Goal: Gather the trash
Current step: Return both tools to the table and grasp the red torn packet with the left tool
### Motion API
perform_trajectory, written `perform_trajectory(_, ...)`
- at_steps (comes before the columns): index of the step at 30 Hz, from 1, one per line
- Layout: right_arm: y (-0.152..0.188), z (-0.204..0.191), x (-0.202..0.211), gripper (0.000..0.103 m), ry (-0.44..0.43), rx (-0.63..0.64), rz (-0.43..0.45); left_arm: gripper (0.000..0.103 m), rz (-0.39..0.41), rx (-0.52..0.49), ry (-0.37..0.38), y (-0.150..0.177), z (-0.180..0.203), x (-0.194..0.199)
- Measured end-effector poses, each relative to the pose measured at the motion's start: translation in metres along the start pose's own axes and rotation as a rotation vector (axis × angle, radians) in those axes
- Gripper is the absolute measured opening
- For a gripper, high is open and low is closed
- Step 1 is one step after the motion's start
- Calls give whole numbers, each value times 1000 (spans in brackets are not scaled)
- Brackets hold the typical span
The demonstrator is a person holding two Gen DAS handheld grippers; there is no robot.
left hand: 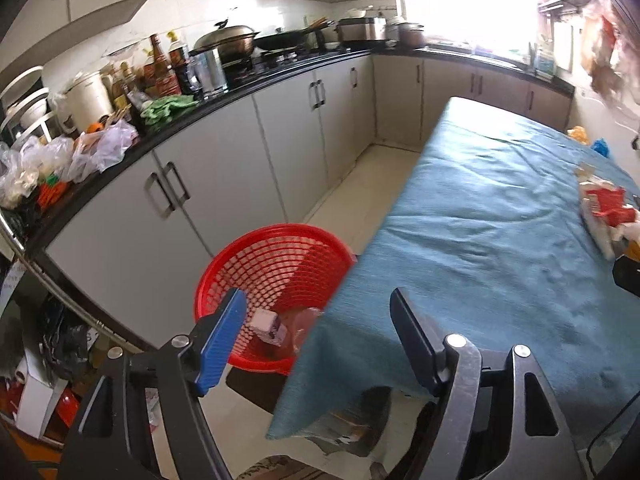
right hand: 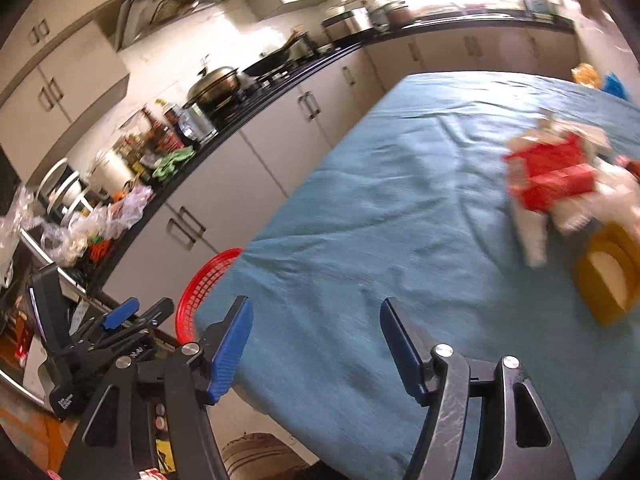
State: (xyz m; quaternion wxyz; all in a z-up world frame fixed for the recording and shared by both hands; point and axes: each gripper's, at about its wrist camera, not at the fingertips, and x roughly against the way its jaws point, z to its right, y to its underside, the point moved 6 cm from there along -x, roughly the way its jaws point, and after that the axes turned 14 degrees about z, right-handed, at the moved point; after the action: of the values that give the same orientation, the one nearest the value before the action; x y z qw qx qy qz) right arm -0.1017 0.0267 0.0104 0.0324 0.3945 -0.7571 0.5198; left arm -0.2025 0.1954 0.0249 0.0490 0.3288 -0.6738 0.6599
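A red mesh basket (left hand: 276, 256) stands beside the near left corner of the table, with a small pale carton (left hand: 267, 325) and clear plastic inside; its rim shows in the right wrist view (right hand: 200, 280). My left gripper (left hand: 316, 320) is open and empty, above the basket and the table corner. My right gripper (right hand: 316, 324) is open and empty over the near part of the blue cloth. A heap of trash lies at the right of the table: a red carton (right hand: 554, 176) with white wrappers, and a yellow box (right hand: 608, 280). The heap also shows in the left wrist view (left hand: 608, 208).
The table is covered by a blue cloth (right hand: 400, 208). A kitchen counter (left hand: 168, 136) with cabinets runs along the left, loaded with bottles, pots and plastic bags. The left gripper (right hand: 124, 316) shows at the lower left of the right wrist view. Clutter lies on the floor at left (left hand: 40, 392).
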Motion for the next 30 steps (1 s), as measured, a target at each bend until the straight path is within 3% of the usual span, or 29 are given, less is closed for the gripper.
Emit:
perform_trajectory(8,3,76,71,73,155,-66,66,77,-2,-19,196,-13,55,16)
perform_trajectory(14,-14,152,129,76,307,-163,170,77,-48,-33,401,-27,127,11)
perform_trajectory(18,-27,193,149,76,362,-227,205,77,-75,-41,530,-39,183,5)
perform_trajectory(24,-49,248,150,76,425,-295,207,77,61,-254,591,-54,275,6)
perform_trajectory(30,-71,279,124,76,412,-384,154,77,94,-413,669,-59,339,-6)
